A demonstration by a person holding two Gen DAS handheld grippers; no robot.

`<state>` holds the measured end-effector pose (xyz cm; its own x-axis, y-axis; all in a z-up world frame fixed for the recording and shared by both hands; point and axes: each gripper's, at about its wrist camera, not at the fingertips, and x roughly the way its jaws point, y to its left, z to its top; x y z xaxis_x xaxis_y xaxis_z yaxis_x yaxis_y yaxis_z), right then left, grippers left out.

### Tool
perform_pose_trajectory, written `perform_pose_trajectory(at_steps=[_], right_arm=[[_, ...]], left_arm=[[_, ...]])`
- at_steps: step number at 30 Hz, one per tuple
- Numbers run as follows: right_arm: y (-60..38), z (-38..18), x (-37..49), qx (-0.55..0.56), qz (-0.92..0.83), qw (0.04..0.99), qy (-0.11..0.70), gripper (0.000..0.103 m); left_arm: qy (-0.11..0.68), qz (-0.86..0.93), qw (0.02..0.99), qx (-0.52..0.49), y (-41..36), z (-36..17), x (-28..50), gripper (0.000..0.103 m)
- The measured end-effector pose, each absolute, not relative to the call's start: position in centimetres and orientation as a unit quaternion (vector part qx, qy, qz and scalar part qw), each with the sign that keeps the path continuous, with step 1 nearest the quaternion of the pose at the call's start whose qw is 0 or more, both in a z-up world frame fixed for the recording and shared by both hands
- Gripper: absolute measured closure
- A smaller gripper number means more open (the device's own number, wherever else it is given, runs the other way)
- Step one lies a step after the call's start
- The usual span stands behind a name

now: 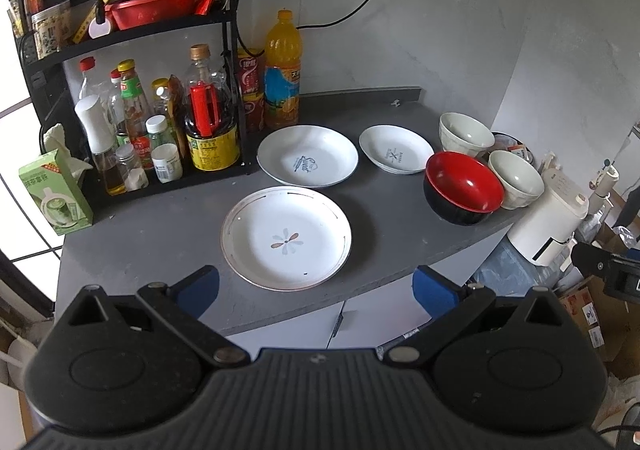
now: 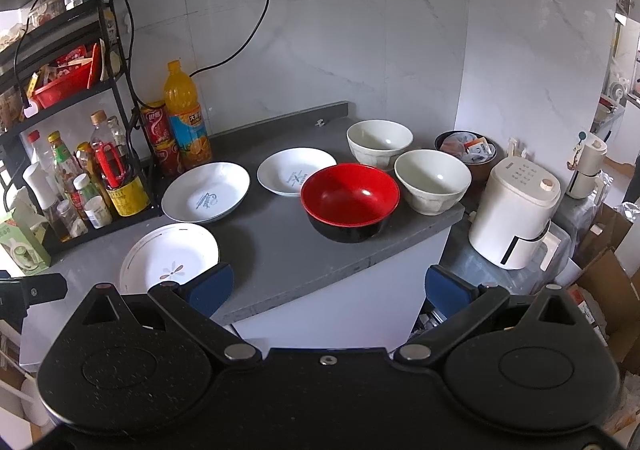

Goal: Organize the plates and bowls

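Three white plates lie on the grey counter (image 1: pixel 168 226): a flower-patterned plate (image 1: pixel 286 238) (image 2: pixel 170 256) nearest me, a larger printed plate (image 1: pixel 307 155) (image 2: pixel 206 192) behind it, and a small printed plate (image 1: pixel 396 149) (image 2: pixel 294 171) to the right. A red-and-black bowl (image 1: pixel 463 186) (image 2: pixel 350 200) stands near the counter's right edge, with two white bowls (image 1: pixel 466 133) (image 1: pixel 515 178) (image 2: pixel 379 142) (image 2: pixel 432 180) behind it. My left gripper (image 1: pixel 316 288) hovers open just before the flower plate. My right gripper (image 2: pixel 328 288) is open over the counter's front edge, empty.
A black rack (image 1: pixel 132 38) with bottles and jars fills the left. An orange drink bottle (image 1: pixel 283 70) and red cans (image 2: pixel 160 138) stand at the back. A green carton (image 1: pixel 54 190) sits far left. A white appliance (image 2: pixel 516 210) stands off the counter's right end, near a dark bowl of packets (image 2: pixel 466 148).
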<state>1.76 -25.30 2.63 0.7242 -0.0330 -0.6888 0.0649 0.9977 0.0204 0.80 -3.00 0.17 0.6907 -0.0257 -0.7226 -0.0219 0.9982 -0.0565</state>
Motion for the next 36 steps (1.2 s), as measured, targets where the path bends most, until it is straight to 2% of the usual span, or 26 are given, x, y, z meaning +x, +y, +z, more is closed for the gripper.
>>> perform_pose_trajectory(at_steps=[21, 36], right_arm=[[-27.0, 2.3, 3.4, 0.039, -0.022, 0.924, 0.380, 0.000], [-27.8, 0.9, 8.6, 0.065, -0.052, 0.917, 0.389, 0.000]], left_arm=[[0.395, -0.003, 0.918, -0.036, -4.9, 0.7, 2.8, 0.001], [0.401, -0.052, 0.914, -0.026, -6.1, -0.6, 10.0, 0.001]])
